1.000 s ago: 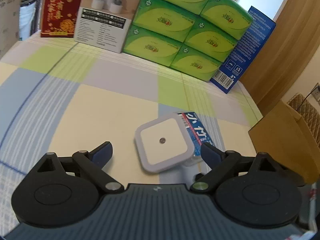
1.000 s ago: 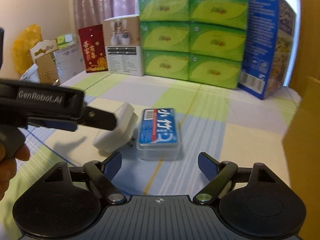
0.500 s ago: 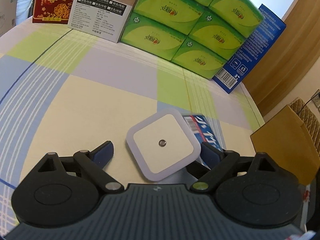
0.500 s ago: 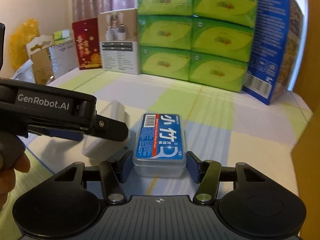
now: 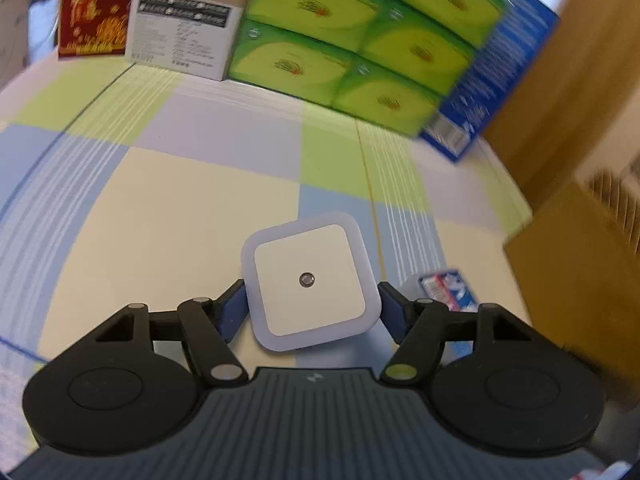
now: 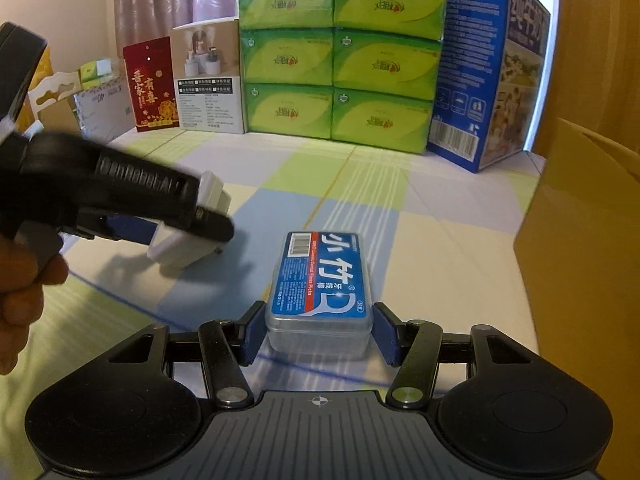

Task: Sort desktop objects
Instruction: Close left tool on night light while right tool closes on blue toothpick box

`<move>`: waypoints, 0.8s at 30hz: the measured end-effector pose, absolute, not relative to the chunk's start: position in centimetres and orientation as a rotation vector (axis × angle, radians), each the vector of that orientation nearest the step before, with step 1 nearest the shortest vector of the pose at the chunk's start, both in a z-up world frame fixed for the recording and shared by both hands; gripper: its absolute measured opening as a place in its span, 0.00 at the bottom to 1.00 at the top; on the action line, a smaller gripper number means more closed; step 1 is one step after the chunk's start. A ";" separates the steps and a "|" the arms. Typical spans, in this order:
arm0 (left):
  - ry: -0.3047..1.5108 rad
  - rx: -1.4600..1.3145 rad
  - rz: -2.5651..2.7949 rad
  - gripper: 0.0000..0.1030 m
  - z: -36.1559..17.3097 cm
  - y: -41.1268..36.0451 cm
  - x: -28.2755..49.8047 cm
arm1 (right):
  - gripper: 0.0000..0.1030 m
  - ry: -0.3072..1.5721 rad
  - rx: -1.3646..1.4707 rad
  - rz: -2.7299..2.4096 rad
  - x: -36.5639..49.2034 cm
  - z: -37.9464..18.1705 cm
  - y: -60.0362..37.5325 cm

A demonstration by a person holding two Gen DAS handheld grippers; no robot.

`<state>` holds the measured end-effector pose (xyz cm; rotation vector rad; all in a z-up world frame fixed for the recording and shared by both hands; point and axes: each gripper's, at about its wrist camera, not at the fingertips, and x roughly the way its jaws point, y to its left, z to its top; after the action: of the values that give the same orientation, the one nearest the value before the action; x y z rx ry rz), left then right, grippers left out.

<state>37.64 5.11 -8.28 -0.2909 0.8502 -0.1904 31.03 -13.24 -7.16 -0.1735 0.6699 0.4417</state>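
A white square night light (image 5: 310, 280) sits between the blue pads of my left gripper (image 5: 310, 308), which is shut on it. In the right wrist view the left gripper (image 6: 192, 226) holds the night light (image 6: 212, 196) a little above the checked tablecloth, with its shadow beneath. A clear box of floss picks with a blue label (image 6: 320, 280) lies on the cloth between the pads of my right gripper (image 6: 319, 332), which is shut against its sides. The floss box (image 5: 448, 286) also shows just right of the left gripper's fingers.
Green tissue packs (image 6: 340, 60), a blue carton (image 6: 488, 68), a white product box (image 6: 208, 80) and a red card (image 6: 150, 84) line the far edge. An open cardboard box (image 6: 580, 240) stands at the right. A hand (image 6: 24, 288) holds the left gripper.
Both grippers went from open to shut: the left on the night light, raising it off the cloth and away from the floss box, the right around the floss box.
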 end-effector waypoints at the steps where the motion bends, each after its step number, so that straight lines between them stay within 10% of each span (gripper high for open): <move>1: 0.854 -0.266 -0.193 0.62 -8.2 4.9 37.0 | 0.52 0.672 -0.170 0.438 30.6 -6.9 -13.4; 24: 0.868 0.064 -0.270 0.61 -5.7 2.5 20.6 | 0.52 0.789 -0.125 0.380 17.7 -6.6 -18.2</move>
<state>20.60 2.45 -5.70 0.0640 0.8679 -0.2700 17.67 -18.18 -6.55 -0.1254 0.7892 0.3801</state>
